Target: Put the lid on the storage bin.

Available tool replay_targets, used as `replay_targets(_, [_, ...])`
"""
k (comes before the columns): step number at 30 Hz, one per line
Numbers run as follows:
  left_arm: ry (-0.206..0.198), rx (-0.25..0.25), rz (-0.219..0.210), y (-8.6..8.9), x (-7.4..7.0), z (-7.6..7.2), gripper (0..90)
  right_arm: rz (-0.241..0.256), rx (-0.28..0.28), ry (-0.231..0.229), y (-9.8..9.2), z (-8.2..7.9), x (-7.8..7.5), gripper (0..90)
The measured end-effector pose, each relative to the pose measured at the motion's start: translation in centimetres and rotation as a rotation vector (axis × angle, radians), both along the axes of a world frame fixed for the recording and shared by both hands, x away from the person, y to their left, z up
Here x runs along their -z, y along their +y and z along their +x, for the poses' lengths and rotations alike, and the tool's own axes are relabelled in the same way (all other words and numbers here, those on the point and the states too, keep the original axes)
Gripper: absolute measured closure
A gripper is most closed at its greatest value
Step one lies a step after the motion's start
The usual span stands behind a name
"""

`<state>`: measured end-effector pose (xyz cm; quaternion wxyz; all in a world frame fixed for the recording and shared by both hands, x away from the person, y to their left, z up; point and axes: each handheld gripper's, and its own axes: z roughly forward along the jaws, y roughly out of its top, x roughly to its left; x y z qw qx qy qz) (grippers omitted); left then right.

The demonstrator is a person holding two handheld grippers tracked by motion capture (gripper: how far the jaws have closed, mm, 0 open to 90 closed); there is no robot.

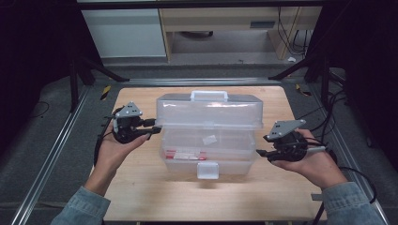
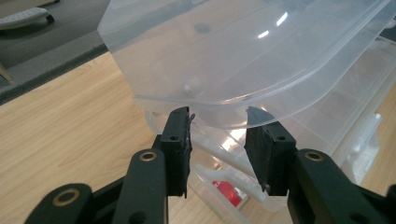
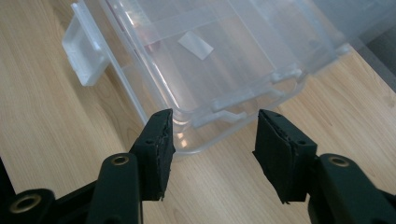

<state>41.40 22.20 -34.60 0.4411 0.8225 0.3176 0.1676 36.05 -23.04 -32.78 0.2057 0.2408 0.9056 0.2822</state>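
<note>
Now we are flanking the clear storage box [image 1: 209, 136], sitting mid-table [image 1: 141, 197]: our left gripper [image 1: 156, 130] is gaping at its raised lid [image 2: 243, 60], our right gripper [image 1: 261, 153] gaping, empty, beside its base.

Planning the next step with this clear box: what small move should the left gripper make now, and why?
Probably ease the left gripper forward and close on the raised lid's rim: its jaws stand open, the rim just between their tips, ungripped.

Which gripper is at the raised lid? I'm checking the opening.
The left gripper, at the lid's left edge; the right gripper sits lower, beside the box base.
</note>
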Motion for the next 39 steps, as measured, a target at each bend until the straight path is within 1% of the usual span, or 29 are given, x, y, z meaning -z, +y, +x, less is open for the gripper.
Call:
replay_targets(6, [0.002, -0.001, -0.005, 0.0, 0.5, -0.4, 60.6, 0.006, 0.025, -0.003, -0.7, 0.0, 0.2, 46.5])
replay_targets(8, [0.003, 0.0, -0.012, 0.1, 0.6, -0.6, 61.0, 0.005, 0.035, -0.002, -0.9, 0.1, 0.2, 46.0])
replay_targets(15, [0.008, 0.009, -0.015, 0.3, 1.3, -1.2, 62.1, 0.0, 0.062, 0.001, -1.4, 0.1, 0.5, 44.9])
replay_targets(17, [0.007, 0.007, -0.012, 0.3, 1.5, -1.3, 62.3, 0.002, 0.07, 0.002, -1.6, 0.1, 0.6, 44.8])
replay_targets(22, [-0.009, 0.008, 0.02, 0.1, 1.7, -1.7, 63.6, -0.007, 0.089, 0.011, -1.9, 0.0, 1.0, 44.5])
replay_targets(24, [-0.009, 0.01, 0.019, 0.2, 1.8, -1.8, 64.2, -0.006, 0.101, 0.018, -2.1, 0.1, 1.3, 44.3])
replay_targets(28, [0.0, 0.016, 0.007, 0.3, 2.3, -2.2, 64.8, 0.0, 0.108, 0.02, -2.3, 0.0, 1.5, 44.0])
replay_targets(30, [0.009, 0.021, 0.0, 0.5, 2.6, -2.3, 65.0, -0.005, 0.113, 0.031, -2.4, 0.0, 1.7, 43.0])
replay_targets(32, [0.021, 0.026, -0.017, 0.7, 2.9, -2.3, 65.2, -0.006, 0.116, 0.032, -2.4, -0.1, 1.8, 42.9])
replay_targets(37, [0.023, 0.035, -0.017, 0.8, 3.2, -2.6, 66.8, -0.006, 0.12, 0.031, -2.6, -0.2, 1.9, 42.6])
replay_targets(39, [0.033, 0.041, -0.013, 0.9, 3.4, -2.7, 67.0, -0.002, 0.123, 0.033, -2.7, -0.2, 1.9, 42.5])
